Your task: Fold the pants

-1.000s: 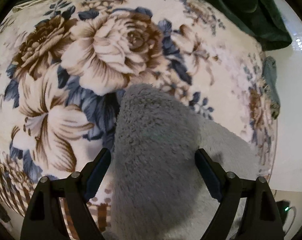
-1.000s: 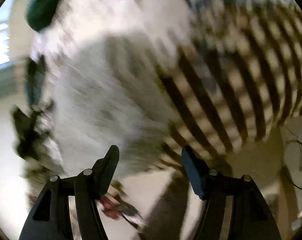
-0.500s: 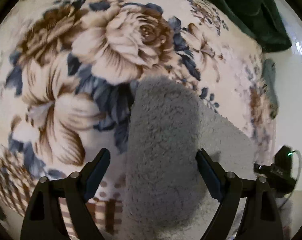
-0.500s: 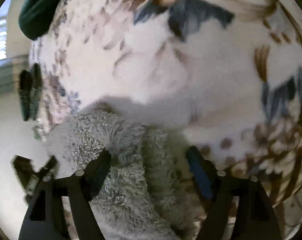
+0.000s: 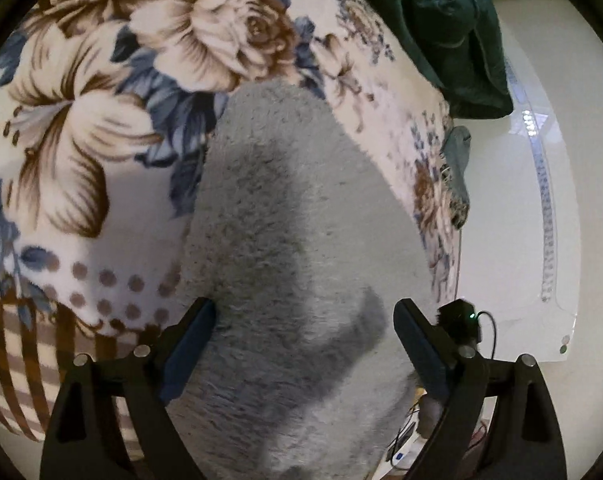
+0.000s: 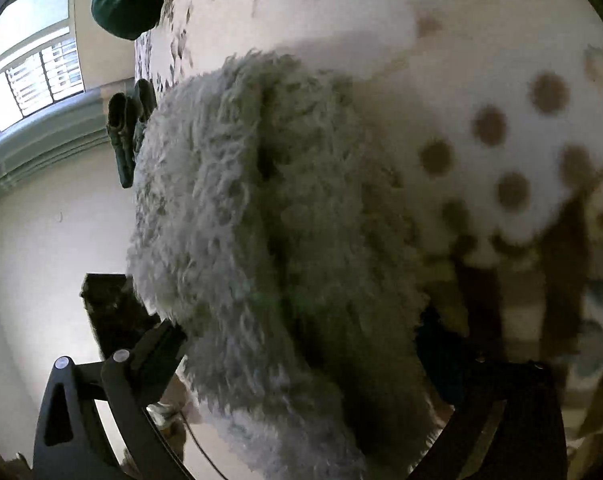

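On the floral blanket (image 5: 101,152), the grey fleece pants (image 5: 293,240) lie as a long fuzzy strip running from about six o'clock up toward twelve in the left wrist view, one end near the big rose. The left gripper (image 5: 305,340) straddles the near end, its jaws opening wide with the cloth between them but no pad pressing on it. In the right wrist view the pants (image 6: 261,220) fill the centre as a thick bunched roll, and the right gripper (image 6: 301,352) also has its jaws opening around the pile, gripping nothing. I judge this the set-up for a fold: both grippers reaching for the near end. Next, each needs to close on an edge and carry it toward twelve o'clock. The right gripper's finger at four o'clock is dark and mostly buried in fleece, the waistband and legs cannot be told apart, and the dark green cloth (image 5: 453,32) at one o'clock is cut off by the rim.
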`<state>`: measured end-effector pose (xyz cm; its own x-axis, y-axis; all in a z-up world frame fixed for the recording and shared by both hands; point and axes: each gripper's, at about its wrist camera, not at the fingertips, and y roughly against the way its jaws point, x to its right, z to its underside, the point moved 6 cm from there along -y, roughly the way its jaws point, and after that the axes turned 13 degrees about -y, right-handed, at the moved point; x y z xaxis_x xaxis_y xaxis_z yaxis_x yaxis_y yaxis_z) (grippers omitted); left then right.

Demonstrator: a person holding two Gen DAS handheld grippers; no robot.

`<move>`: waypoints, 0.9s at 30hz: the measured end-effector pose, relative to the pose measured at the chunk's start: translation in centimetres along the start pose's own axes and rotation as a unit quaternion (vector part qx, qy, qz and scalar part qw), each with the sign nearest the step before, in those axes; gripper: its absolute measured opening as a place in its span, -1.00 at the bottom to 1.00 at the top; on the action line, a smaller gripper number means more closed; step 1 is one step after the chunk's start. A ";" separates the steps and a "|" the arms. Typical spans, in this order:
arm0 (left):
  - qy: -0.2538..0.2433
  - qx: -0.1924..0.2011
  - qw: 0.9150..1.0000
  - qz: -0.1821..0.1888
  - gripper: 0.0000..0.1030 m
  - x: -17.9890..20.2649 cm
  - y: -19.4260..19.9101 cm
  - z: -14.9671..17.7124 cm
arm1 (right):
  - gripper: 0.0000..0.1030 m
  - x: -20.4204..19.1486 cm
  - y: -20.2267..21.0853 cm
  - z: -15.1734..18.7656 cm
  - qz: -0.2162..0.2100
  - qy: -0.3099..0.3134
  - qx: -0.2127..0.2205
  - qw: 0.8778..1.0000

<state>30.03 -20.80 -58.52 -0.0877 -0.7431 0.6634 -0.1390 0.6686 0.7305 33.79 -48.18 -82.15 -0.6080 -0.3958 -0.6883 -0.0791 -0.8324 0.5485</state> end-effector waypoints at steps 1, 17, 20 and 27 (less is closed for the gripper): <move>-0.003 -0.005 1.000 -0.003 0.76 -0.3 -0.3 -0.1 | 1.00 -0.1 -0.3 -0.3 0.005 -0.002 0.000 1.000; 0.022 -0.029 0.999 0.017 0.68 -2.3 -2.2 2.4 | 0.96 -1.8 -1.6 -0.4 0.028 0.012 0.010 0.999; 0.006 -0.007 1.000 0.020 0.09 -1.7 -1.0 2.3 | 0.10 -3.3 -1.3 0.1 -0.009 0.024 0.027 0.999; 0.009 0.009 0.999 0.036 -0.10 -0.3 2.5 2.1 | -0.05 -6.6 0.0 2.6 -0.027 0.035 0.051 0.998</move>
<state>27.60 -18.96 -57.29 -0.0813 -0.6918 0.7175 -0.1514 0.7201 0.6772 35.71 -44.58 -76.40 -0.5435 -0.3808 -0.7480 -0.1925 -0.8108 0.5527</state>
